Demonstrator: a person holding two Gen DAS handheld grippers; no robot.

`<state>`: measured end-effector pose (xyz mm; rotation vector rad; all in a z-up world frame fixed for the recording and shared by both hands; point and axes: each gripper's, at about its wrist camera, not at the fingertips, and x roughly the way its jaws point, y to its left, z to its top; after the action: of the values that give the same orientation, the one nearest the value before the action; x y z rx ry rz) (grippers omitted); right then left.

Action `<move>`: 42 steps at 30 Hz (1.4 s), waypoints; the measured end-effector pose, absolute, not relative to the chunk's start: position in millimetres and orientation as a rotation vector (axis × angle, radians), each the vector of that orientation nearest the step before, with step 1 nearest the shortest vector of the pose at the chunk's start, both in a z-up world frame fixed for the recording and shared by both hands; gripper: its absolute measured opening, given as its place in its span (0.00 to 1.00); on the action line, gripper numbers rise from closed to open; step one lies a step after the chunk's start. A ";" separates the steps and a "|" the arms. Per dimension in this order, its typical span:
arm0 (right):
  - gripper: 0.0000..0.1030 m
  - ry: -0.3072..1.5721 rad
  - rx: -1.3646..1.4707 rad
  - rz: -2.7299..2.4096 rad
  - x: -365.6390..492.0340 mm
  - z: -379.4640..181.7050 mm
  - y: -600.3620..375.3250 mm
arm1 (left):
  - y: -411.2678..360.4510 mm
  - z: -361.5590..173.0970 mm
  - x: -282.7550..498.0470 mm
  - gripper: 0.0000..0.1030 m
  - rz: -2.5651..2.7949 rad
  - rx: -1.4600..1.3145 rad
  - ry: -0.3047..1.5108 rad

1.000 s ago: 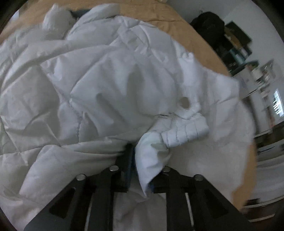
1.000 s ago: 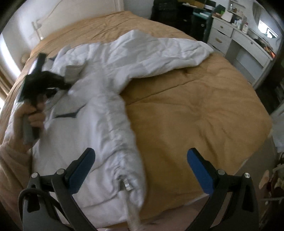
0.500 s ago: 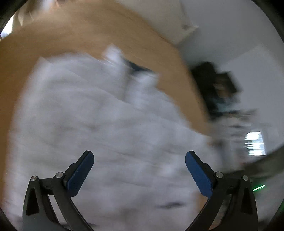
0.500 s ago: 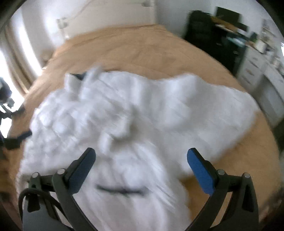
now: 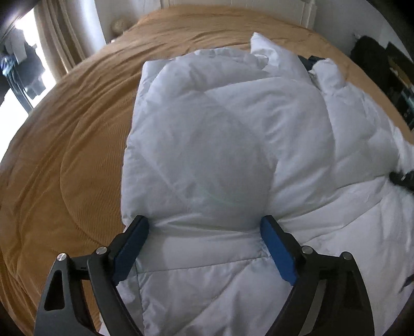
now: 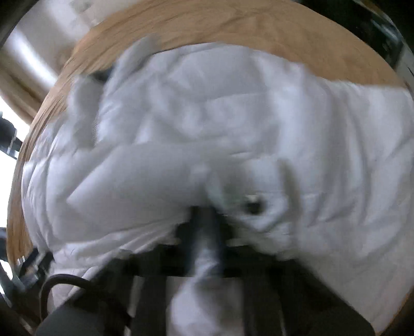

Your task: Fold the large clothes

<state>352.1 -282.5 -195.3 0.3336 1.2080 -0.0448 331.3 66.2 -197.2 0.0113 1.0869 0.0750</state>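
Observation:
A large white padded jacket (image 5: 227, 144) lies spread on the tan bed cover. My left gripper (image 5: 204, 232) is open, its blue pads straddling a bulge of the jacket near its left edge, holding nothing. In the right wrist view the picture is blurred: my right gripper (image 6: 207, 227) is shut on a fold of the white jacket (image 6: 233, 129), with cloth bunched around the closed fingers and a snap button (image 6: 252, 203) beside them. The tip of the right gripper shows at the right edge of the left wrist view (image 5: 402, 178).
The tan bed cover (image 5: 77, 144) extends to the left and behind the jacket. A headboard (image 5: 233, 7) and wall stand at the back, curtains and a window (image 5: 51, 44) at the left, dark furniture (image 5: 383, 67) at the right.
My left gripper has let go of the jacket, opened and moved to its left edge. My right gripper has gone from open to shut on a jacket fold.

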 end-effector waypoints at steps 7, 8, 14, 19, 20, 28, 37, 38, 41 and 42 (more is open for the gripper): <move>0.13 1.065 0.155 -0.023 344.1 -145.3 -243.1 | 67.5 -202.1 331.7 0.92 0.094 -0.003 1.060; 0.23 1.041 0.175 0.020 345.1 -138.9 -234.2 | 67.4 -202.4 332.0 0.92 0.095 0.000 1.057; 0.57 1.153 0.056 -0.123 390.6 -189.4 -226.1 | 64.9 -201.2 325.7 0.93 0.082 0.010 1.045; 0.35 1.122 0.085 -0.166 381.4 -182.6 -250.0 | 64.2 -204.4 324.8 0.94 0.083 0.019 1.025; 0.39 1.097 0.064 -0.152 370.2 -173.1 -245.3 | 64.6 -204.6 323.9 0.95 0.082 0.017 1.023; 0.81 1.121 -0.127 -0.133 309.1 -197.0 -233.8 | 63.3 -203.7 319.5 0.95 0.086 0.019 1.019; 0.94 1.142 -0.008 -0.129 320.7 -205.5 -269.9 | 50.5 -165.2 246.6 0.98 -0.010 -0.040 0.992; 0.87 1.135 0.023 -0.109 314.4 -199.3 -272.0 | 46.2 -171.4 243.7 0.99 0.002 -0.002 0.989; 0.85 1.109 0.151 -0.064 296.7 -173.5 -295.9 | 44.9 -193.1 249.6 1.00 0.013 0.028 1.033; 0.85 1.088 0.178 -0.063 289.9 -162.9 -307.5 | 47.2 -195.9 251.9 1.00 0.014 0.010 1.042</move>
<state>289.9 -307.5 -162.9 0.1776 1.0879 -0.0628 251.9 47.2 -195.9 0.0100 1.0416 0.0144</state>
